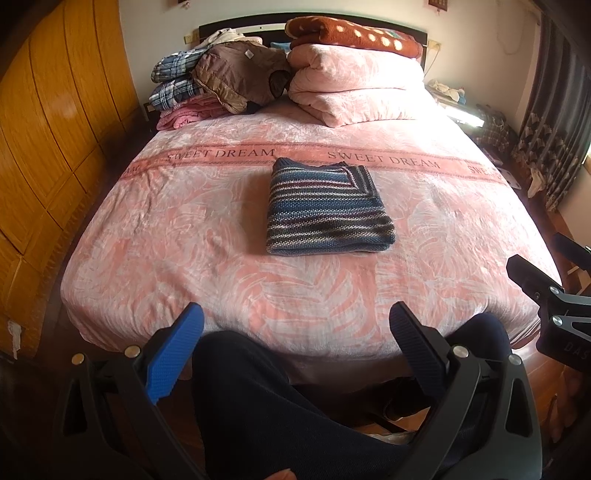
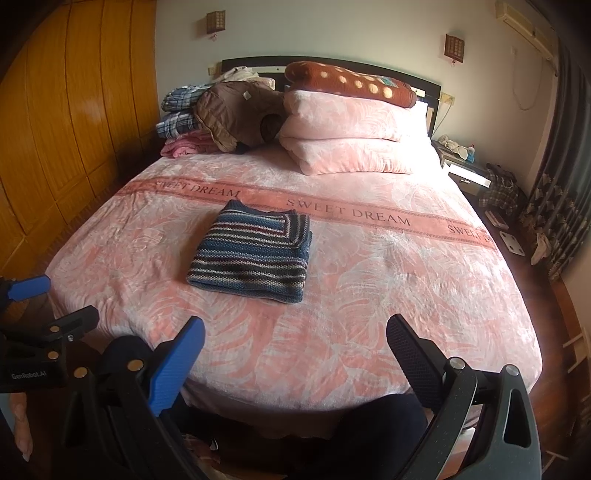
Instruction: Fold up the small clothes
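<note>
A blue, white and dark striped knit sweater [image 1: 328, 214] [image 2: 255, 254] lies folded into a neat rectangle on the pink bed cover [image 1: 184, 236] [image 2: 388, 288], near the bed's middle. My left gripper [image 1: 295, 325] hangs open off the bed's near edge, above a person's dark trouser legs, with nothing between its fingers. My right gripper [image 2: 295, 339] is also open and holds nothing, back at the near edge. Each gripper shows at the side of the other's view. Neither touches the sweater.
Stacked at the headboard are plaid and pink folded clothes [image 1: 177, 92], a brown jacket [image 1: 243, 74], a folded pink quilt [image 1: 354, 85] and a spotted brown blanket [image 1: 354, 35]. A wooden wardrobe [image 1: 48, 147] lines the left. A cluttered nightstand [image 2: 465, 166] and curtains [image 2: 561, 184] stand right.
</note>
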Tool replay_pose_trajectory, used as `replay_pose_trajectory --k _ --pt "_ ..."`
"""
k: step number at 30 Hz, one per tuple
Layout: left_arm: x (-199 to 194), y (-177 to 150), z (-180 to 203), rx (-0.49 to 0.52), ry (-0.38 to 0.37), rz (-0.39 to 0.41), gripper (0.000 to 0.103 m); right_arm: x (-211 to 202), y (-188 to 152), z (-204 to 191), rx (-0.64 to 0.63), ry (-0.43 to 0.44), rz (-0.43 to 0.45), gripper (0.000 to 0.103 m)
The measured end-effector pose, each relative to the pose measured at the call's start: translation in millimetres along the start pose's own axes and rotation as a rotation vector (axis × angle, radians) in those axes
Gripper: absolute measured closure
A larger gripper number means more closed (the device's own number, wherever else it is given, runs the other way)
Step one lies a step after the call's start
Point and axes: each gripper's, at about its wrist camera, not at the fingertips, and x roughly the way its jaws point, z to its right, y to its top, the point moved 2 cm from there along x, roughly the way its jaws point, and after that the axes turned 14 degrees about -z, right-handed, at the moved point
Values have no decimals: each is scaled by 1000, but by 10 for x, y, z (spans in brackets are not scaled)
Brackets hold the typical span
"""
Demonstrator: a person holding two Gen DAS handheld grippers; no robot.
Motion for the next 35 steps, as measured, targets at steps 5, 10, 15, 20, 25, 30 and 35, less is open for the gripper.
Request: replay_pose_trajectory --k 5,10,15,20,25,30,35 --pt "-25 16 6 6 2 4 3 -3 14 -4 2 -2 4 4" --pt "-26 20 4 6 0 4 3 -17 34 -18 6 -8 9 4" --pt "-55 11 14 10 -2 6 3 -7 26 -41 7 -10 6 4" --pt "-64 8 10 8 -5 3 3 -9 11 -52 12 -7 4 4" --pt "-66 6 7 9 -4 3 3 -9 -3 -67 11 -9 2 4" --pt "-73 -13 8 8 -6 1 3 -19 -38 -71 16 3 -2 4" --pt "-73 -14 5 7 -2 2 3 -27 -54 -68 21 4 -6 4"
